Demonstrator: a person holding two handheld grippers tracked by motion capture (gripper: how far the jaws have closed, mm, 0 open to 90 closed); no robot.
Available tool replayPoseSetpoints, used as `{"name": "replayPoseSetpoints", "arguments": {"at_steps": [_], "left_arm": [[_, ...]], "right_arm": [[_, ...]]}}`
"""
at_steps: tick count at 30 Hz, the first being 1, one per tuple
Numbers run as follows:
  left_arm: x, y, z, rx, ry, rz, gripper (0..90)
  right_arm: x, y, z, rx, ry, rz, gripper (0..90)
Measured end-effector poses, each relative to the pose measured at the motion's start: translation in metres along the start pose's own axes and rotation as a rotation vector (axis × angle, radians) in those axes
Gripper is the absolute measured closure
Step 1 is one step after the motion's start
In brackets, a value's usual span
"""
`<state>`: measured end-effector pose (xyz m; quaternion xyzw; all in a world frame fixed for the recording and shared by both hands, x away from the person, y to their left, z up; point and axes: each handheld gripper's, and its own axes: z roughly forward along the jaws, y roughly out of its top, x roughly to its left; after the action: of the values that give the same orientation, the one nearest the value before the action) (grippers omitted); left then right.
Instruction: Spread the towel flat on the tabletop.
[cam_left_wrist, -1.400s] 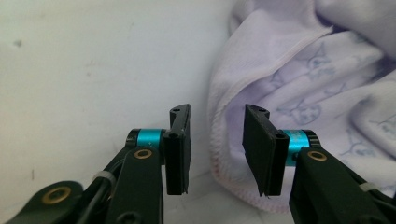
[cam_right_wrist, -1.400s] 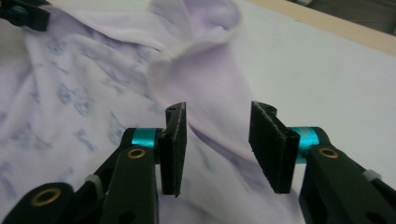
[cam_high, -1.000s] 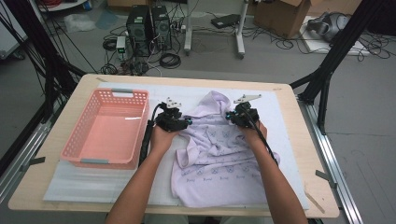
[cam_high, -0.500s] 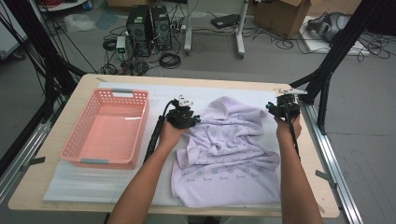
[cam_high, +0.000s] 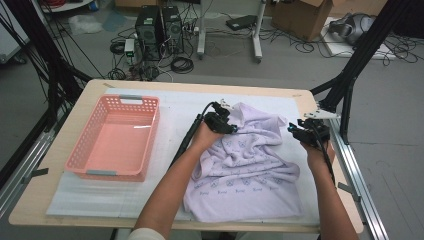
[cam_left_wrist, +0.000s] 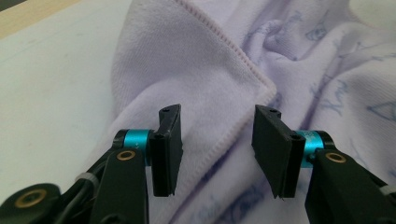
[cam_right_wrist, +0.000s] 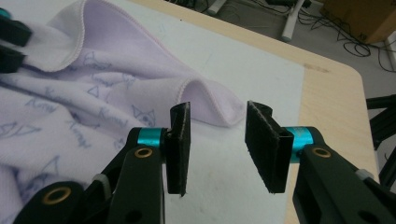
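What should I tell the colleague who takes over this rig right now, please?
Left claw: open, jaws astride a hemmed fold of the lilac towel at its far edge.
Right claw: open, holding nothing, over the white mat just off the towel's far right corner.
Towel: rumpled and partly spread on the mat, right of the pink basket, which holds nothing.
Done: towel roughly opened out, neither claw gripping.
Left: probably take the far corners, flatten or fold the towel; the basket may be where it goes.
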<state>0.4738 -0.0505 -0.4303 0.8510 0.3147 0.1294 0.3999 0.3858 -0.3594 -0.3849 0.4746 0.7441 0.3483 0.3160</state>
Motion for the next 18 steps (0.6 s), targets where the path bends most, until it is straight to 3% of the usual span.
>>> {"name": "replayPoseSetpoints", "arguments": {"at_steps": [2,4,7,8,11,14,16,18], "left_arm": [[-0.004,0.003,0.007,0.003,0.0,0.01,52.7],[-0.008,0.003,0.013,0.04,0.015,0.034,55.9],[-0.009,0.003,0.015,0.05,0.079,0.041,74.2],[-0.008,0.003,0.014,0.047,0.081,0.036,81.5],[0.001,0.003,0.007,0.015,0.044,-0.022,82.1],[0.011,0.002,-0.002,-0.052,0.019,-0.106,81.6],[0.021,0.002,-0.01,-0.093,0.015,-0.153,81.6],[0.03,0.001,-0.018,-0.098,0.04,-0.171,81.5]], "right_arm": [[-0.003,-0.003,-0.006,-0.008,0.002,0.003,59.7],[-0.007,-0.004,-0.01,-0.006,0.004,0.016,59.7],[-0.009,-0.005,-0.012,-0.009,0.008,0.025,59.7],[-0.008,-0.005,-0.013,-0.011,0.01,0.021,59.7],[-0.006,-0.005,-0.012,-0.009,0.022,0.017,59.4],[-0.005,-0.005,-0.008,0.003,0.032,0.015,59.4],[-0.003,-0.005,-0.005,0.013,0.039,0.01,59.3],[-0.001,-0.005,-0.003,0.02,0.042,0.0,59.3]]}}
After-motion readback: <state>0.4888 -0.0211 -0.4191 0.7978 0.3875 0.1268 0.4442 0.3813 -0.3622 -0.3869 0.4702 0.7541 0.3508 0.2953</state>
